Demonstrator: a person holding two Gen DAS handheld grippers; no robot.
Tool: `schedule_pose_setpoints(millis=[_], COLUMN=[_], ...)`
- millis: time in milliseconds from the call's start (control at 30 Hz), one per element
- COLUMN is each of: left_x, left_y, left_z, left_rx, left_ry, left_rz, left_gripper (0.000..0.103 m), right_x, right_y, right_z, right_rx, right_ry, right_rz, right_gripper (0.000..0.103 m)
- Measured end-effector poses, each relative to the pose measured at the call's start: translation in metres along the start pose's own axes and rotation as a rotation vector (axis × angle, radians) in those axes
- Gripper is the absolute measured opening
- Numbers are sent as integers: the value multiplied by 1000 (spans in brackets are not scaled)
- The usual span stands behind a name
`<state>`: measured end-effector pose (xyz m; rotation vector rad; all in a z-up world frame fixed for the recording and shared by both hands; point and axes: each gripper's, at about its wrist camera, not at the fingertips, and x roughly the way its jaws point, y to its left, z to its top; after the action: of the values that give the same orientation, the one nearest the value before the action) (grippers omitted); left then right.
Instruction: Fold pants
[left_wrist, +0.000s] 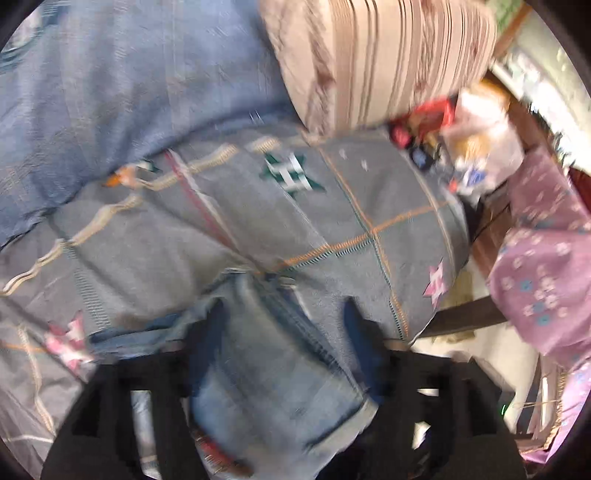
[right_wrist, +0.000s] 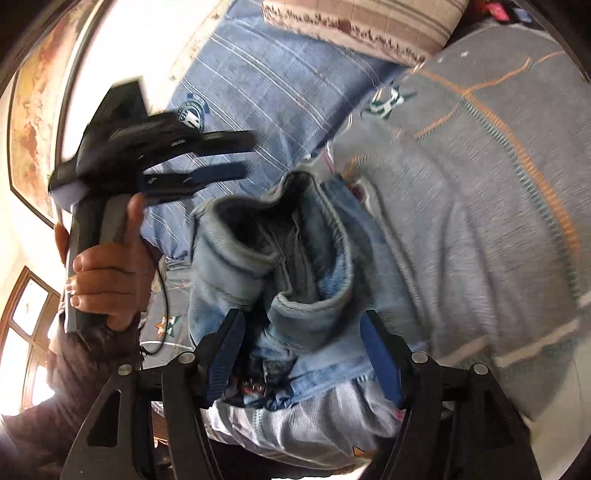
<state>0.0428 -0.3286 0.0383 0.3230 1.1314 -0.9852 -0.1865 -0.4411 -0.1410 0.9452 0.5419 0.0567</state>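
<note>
We see the light blue jeans (right_wrist: 295, 280) bunched in a loose heap on the grey patterned bedspread (right_wrist: 480, 206), just beside the blue striped pillow (right_wrist: 266, 92), with the waistband gaping toward that pillow. Our right gripper (right_wrist: 303, 332) has its jaws spread, one blue finger pad (right_wrist: 225, 354) on either flank of the denim, which bulges between them; no firm pinch shows. Seen from the right wrist, our left gripper (right_wrist: 243, 153) is raised over the blue pillow, apart from the jeans, its jaws parted with nothing between them, and the left hand (right_wrist: 107, 273) is wrapped around its handle. The left wrist view is blurred: the jeans (left_wrist: 273, 362) lie between and beneath that gripper's (left_wrist: 284, 314) fingers. A beige striped pillow (left_wrist: 388, 55) lies next to the blue one (left_wrist: 129, 92).
</note>
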Motion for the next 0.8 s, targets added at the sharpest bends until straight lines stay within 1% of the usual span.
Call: schedule_pose_setpoints(millis=[33,67,100,133,167,200,267,300,333,367,400,433,467,500,567,600,633,667,700,733,767,800], left_x=[-11,-21,-26,-28,-30,-28,-16,-5,4,17,27,32,31,26,19,20,26,37,43,46,45,44], left_y=[11,25,38,51,67,81,108,118,122,125,123,118,111,102,83,76,69,62,58,55,50,46], left_z=[-7,-19,-30,-39,-54,-65,-87,-97,-104,-111,-115,-115,-113,-112,-108,-107,-106,-107,-108,-109,-110,-110], left_rx=[-15,-33,-50,-77,-123,-170,-276,-332,-366,-398,-417,-414,-407,-390,-340,-312,-281,-251,-241,-229,-215,-203], left_ry=[-26,-46,-55,-70,-76,-71,-53,-29,-7,23,47,64,53,30,-17,-27,-24,-13,-11,-14,-27,-35], left_rz=[10,36,71,92,105,102,56,31,5,-19,-29,-30,0,5,4,22,50,92,116,142,172,192], left_gripper=[83,83,83,83,83,83,83,83,82,74,63,52,52,52,51,51,51,52,52,54,54,54], right_x=[-11,-21,-27,-31,-33,-31,-21,-11,-1,14,25,37,46,42,21,10,4,6,13,24,39,40], right_y=[-2,-4,-4,-3,-2,4,17,29,34,41,45,50,55,59,67,68,63,48,28,7,-19,-29], right_z=[2,5,8,10,16,23,32,38,42,45,45,47,49,49,49,49,47,47,44,41,35,31], right_rx=[9,16,22,25,26,16,-17,-41,-54,-67,-84,-116,-155,-162,-199,-226,-229,-203,-159,-109,-32,9], right_ry=[-23,-51,-77,-94,-102,-100,-90,-74,-54,-22,4,30,60,63,5,-30,-46,-36,-4,49,102,82], right_rz=[14,20,28,40,62,96,148,177,185,177,164,137,110,109,102,60,27,-19,-80,-116,-112,-79], right_gripper=[68,68,72,78,80,80,80,84,86,86,74,25,12,12,12,12,12,12,14,19,18,18])
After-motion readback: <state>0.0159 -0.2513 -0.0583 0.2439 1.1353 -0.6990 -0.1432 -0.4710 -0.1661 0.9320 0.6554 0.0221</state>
